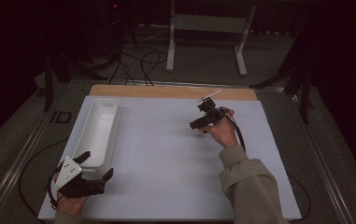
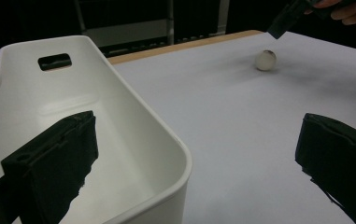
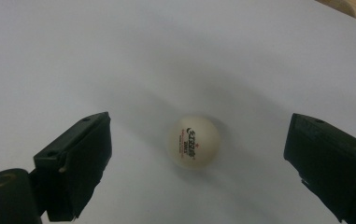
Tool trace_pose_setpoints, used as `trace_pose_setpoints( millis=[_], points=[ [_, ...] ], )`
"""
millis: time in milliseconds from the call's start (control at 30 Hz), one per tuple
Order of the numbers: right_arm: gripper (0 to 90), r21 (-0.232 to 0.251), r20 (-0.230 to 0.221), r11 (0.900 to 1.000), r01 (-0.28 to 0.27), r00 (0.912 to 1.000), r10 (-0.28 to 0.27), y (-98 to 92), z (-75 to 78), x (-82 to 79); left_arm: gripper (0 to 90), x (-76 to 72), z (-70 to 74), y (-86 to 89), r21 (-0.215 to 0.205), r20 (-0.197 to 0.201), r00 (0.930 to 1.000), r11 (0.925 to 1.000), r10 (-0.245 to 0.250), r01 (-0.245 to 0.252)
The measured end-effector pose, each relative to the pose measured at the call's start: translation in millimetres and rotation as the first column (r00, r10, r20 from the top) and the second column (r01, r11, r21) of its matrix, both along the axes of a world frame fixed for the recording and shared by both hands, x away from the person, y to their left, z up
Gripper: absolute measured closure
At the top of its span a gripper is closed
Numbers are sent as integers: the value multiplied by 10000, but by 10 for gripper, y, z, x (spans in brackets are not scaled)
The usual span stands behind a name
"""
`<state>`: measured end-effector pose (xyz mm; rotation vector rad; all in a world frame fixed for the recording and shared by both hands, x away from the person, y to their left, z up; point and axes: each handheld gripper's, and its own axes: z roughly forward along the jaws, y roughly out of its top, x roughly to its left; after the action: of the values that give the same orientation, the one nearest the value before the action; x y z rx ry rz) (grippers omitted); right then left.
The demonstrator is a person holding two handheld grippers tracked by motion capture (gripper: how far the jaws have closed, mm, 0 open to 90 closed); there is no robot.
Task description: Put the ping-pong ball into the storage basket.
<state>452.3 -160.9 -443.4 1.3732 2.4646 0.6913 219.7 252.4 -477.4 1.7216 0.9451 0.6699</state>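
The right hand-held gripper (image 3: 199,161) hangs over a white ping-pong ball (image 3: 193,142), its jaws spread wide and holding nothing. In the right gripper view the ball sits on the surface straight ahead, midway between the two black jaws but apart from both – so the coming move looks like a short drop and a squeeze. A ball has no long axis, so the angle of approach matters little; the risk, I judge, is that it rolls off if one jaw touches first.

The left hand-held gripper (image 1: 93,169) is well apart from the ball, down at the near left corner, also released and empty. One of its jaws stands over the near end of a long white bin (image 1: 97,130), the other out over the bare surface. The right hand is clearly the nearer one.

In the high view the ball lies right of centre, toward the far edge of the white surface (image 1: 157,163) – mostly hidden there under the right gripper. A strip of wood shows along the far edge. Beyond it the room is dark, with cables on the floor and a pale metal stand (image 1: 208,32)
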Motion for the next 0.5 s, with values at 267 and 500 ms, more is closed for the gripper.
trace_pose_setpoints(
  millis=[267, 500],
  points=[
    [77, 37, -114, 10000, 16, 9999, -16, 16, -65, 12, 0, -1, 0, 2, -12, 1, 10000, 10000, 7, -7],
    [79, 45, -178, 10000, 42, 9998, -41, 19, -124, 25, 0, -1, -1, 2, -4, -4, 10000, 10000, 10, -10]
  ],
)
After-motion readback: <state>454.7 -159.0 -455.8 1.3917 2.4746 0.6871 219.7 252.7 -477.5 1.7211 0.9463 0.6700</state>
